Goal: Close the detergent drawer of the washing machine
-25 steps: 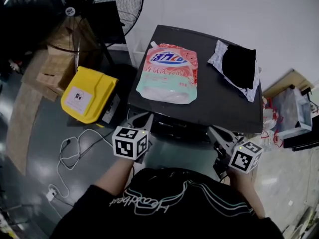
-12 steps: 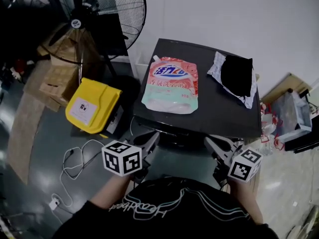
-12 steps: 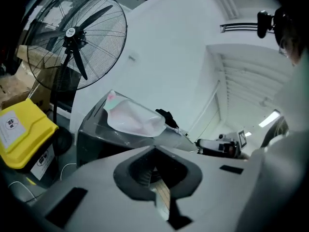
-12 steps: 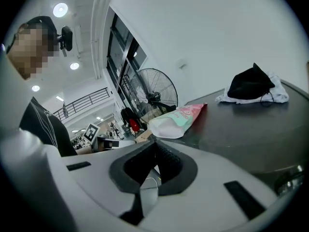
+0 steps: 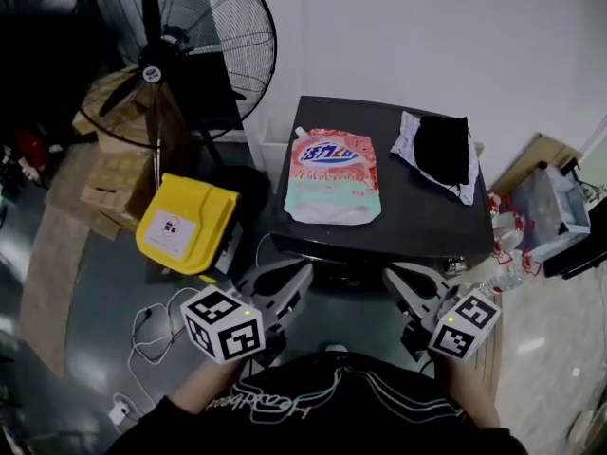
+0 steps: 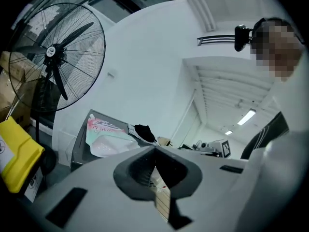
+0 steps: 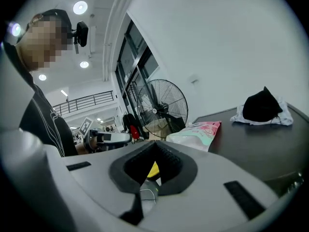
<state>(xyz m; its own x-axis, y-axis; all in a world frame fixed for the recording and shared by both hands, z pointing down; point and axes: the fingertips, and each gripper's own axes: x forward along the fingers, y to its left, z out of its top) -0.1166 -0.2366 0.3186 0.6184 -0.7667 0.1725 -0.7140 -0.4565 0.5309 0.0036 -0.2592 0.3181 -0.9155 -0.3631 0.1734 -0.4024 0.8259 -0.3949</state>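
The washing machine's black top (image 5: 427, 216) lies ahead of me in the head view, with a pink-and-green detergent pouch (image 5: 334, 175) and a black cloth (image 5: 443, 148) on it. Its front face is dark, and I cannot make out the detergent drawer. My left gripper (image 5: 302, 273) and right gripper (image 5: 391, 278) hover just before the machine's front edge, close to my body, touching nothing. Both are shut and hold nothing: the jaws meet at the tip in the left gripper view (image 6: 155, 149) and the right gripper view (image 7: 155, 143). The pouch (image 6: 106, 137) (image 7: 198, 132) shows beyond both.
A large standing fan (image 5: 180, 55) is left of the machine, with a yellow case (image 5: 187, 226) and cardboard boxes (image 5: 119, 173) on the floor below it. A white cable (image 5: 152, 325) trails on the floor at the left. A plastic bin (image 5: 555, 216) sits at the right.
The machine now sits farther up and smaller in the head view. Both grippers have drawn back from its front and lower, the left one shifting further left.
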